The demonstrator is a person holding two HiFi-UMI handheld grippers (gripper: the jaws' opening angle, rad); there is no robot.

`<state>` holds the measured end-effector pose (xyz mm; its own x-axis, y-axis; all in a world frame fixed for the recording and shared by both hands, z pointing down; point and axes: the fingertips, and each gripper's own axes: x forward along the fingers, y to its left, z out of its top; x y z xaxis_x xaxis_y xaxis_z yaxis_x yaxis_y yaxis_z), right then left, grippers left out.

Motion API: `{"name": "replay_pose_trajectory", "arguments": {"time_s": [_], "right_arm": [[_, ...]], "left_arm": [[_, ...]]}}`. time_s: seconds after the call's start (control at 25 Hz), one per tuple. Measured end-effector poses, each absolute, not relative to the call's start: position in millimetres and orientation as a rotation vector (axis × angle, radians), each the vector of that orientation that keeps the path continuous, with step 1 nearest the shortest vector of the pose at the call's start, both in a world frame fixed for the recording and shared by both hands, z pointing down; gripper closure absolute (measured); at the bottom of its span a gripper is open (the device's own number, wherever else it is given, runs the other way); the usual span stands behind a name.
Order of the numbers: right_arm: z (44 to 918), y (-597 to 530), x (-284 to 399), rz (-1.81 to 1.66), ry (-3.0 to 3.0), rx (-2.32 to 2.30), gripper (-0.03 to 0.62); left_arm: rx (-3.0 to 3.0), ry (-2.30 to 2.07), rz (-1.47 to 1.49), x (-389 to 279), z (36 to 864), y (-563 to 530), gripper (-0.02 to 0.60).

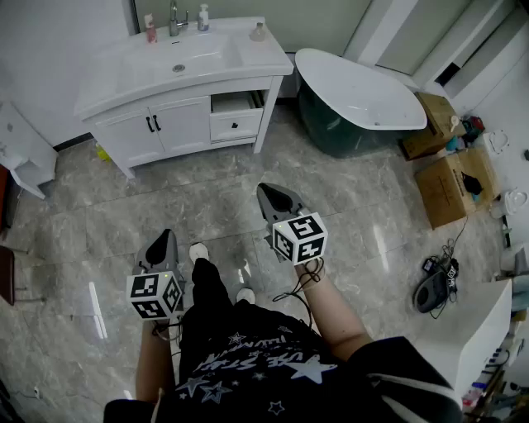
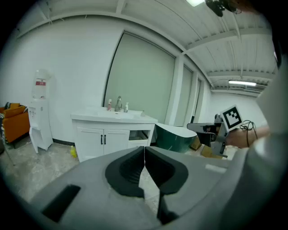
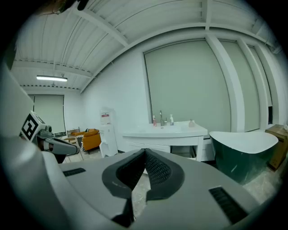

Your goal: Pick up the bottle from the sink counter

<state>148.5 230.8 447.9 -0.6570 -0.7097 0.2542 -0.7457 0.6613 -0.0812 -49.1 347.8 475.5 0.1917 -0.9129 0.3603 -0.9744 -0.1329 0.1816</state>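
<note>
Pink bottle (image 1: 150, 29) on counter (image 1: 248, 58), far beyond left tongs (image 1: 167, 235), right tongs (image 1: 265, 189).

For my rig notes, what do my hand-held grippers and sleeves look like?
The left hand-held gripper and right hand-held gripper are grey shells with black pads, each carrying a black-and-white marker cube. Black cords trail from both; black top with white stars.

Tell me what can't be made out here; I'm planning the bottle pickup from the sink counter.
Pink bottle: too small in all views; label unreadable.
White bottle: too small; cap type unclear.
Small object at the counter end nearest the bathtub: too small to identify.
</note>
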Motion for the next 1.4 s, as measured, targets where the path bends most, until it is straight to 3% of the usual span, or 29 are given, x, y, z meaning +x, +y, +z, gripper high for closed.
{"name": "replay_pose_trajectory", "arguments": {"time_s": [0.56,1.0,1.32,1.4], "right_arm": [[454,216,123,0.274,-2.684,1.181,0.592],[410,74,78,0.217,-2.728,1.340,0.586],[398,-30,28,0.295,-2.690,1.441,0.302],[402,-46,20,0.318,-2.666,1.470,0.269]], "left_arm": [[2.081,-1.772,0.211,-68,481,336,0.561],[2.208,-1.750,0.168,-129,450,182,0.561],[2.275,-1.701,0.153,-194,432,82,0.561],[2.270,-1.682,0.162,-210,438,66,0.561]]}}
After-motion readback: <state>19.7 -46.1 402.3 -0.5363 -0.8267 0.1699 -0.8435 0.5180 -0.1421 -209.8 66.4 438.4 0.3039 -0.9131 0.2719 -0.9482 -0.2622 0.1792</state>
